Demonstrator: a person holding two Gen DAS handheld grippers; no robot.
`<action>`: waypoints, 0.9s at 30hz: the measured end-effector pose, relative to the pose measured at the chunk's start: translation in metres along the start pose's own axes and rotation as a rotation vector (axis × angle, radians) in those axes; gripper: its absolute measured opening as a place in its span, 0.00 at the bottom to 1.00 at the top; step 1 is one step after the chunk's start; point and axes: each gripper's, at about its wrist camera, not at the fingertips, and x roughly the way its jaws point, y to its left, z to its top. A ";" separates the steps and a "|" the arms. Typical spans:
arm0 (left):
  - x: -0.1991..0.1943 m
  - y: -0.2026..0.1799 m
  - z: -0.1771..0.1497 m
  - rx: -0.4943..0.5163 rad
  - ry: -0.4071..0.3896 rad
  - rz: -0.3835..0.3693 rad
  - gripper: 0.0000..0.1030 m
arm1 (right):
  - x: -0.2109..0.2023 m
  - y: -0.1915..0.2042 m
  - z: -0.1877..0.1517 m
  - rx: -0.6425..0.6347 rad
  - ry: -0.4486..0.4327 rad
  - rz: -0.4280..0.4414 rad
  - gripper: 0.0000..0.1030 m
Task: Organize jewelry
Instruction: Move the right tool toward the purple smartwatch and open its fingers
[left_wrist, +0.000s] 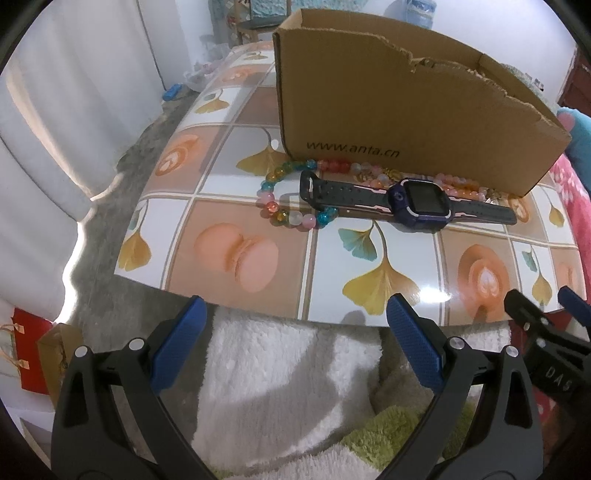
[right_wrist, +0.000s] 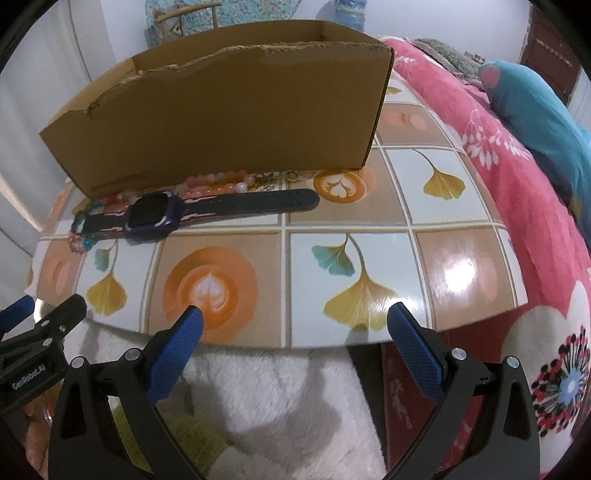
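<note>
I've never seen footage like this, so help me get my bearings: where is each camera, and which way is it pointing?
Left wrist: on the left claw, open, facing the watch and cardboard box; the other claw shows at right.
Right wrist: on the right claw, open, facing the same table; the left claw shows at left.
Shared: watch, box, bead bracelets.

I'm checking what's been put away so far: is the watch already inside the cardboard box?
No: the watch lies flat on the table, in front of the cardboard box.
</note>
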 end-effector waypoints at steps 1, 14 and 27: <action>0.002 0.000 0.001 0.002 0.002 -0.001 0.92 | 0.002 -0.001 0.002 0.000 0.000 -0.001 0.94; 0.024 -0.008 0.015 0.048 -0.002 -0.025 0.92 | 0.032 -0.002 0.025 -0.042 0.020 0.047 0.95; 0.028 -0.010 0.021 0.088 -0.012 -0.060 0.93 | 0.033 -0.005 0.024 -0.066 0.001 0.061 0.95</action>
